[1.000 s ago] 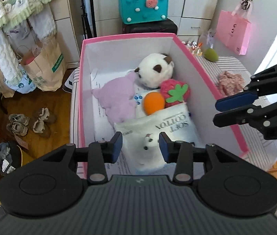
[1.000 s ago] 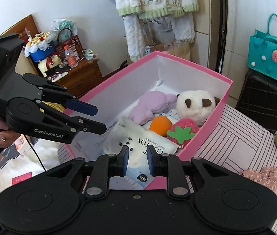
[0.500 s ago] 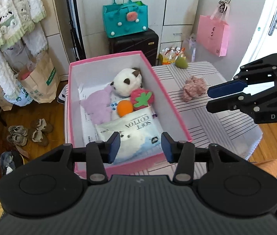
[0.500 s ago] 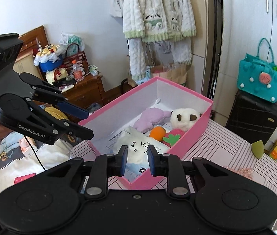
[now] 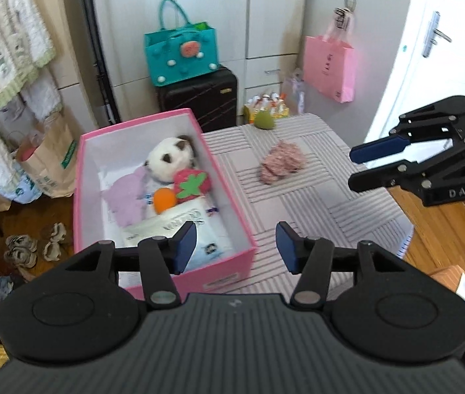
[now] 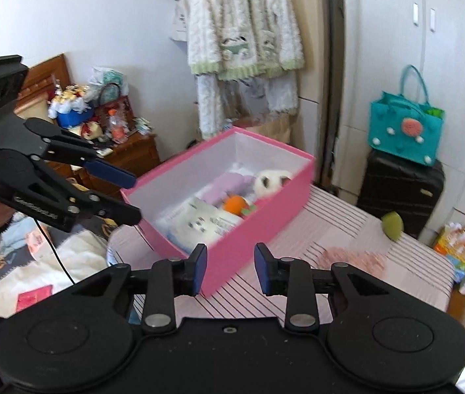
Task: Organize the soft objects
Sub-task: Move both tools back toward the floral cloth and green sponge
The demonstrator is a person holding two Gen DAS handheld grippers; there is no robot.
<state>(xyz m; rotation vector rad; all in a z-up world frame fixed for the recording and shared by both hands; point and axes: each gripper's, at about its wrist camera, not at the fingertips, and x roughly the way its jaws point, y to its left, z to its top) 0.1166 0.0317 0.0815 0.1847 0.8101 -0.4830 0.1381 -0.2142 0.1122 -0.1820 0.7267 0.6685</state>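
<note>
A pink box (image 5: pixel 232 203) (image 6: pixel 232 249) stands on the striped table. In it lie a white panda plush (image 5: pixel 170 157), a purple plush (image 5: pixel 124 197), an orange ball (image 5: pixel 164 198), a red strawberry plush (image 5: pixel 193 184) and a white cotton pack (image 5: pixel 173 226). A pink fluffy piece (image 5: pixel 281 162) (image 6: pixel 350 256) and a green soft object (image 5: pixel 264 120) (image 6: pixel 392 226) lie on the table outside the box. My left gripper (image 5: pixel 235 246) is open and empty, high above the box's near end. My right gripper (image 6: pixel 230 267) is open and empty, above the table beside the box.
The striped table (image 5: pixel 331 197) ends near a wooden floor at right. A black suitcase (image 5: pixel 199 98) with a teal bag (image 5: pixel 181 55) stands behind. A pink bag (image 5: pixel 329 65) hangs on the wall. Paper bags and shoes (image 5: pixel 22 249) are on the floor at left.
Both grippers have pulled back and up from the box and opened wider. The cotton pack stays in the box.
</note>
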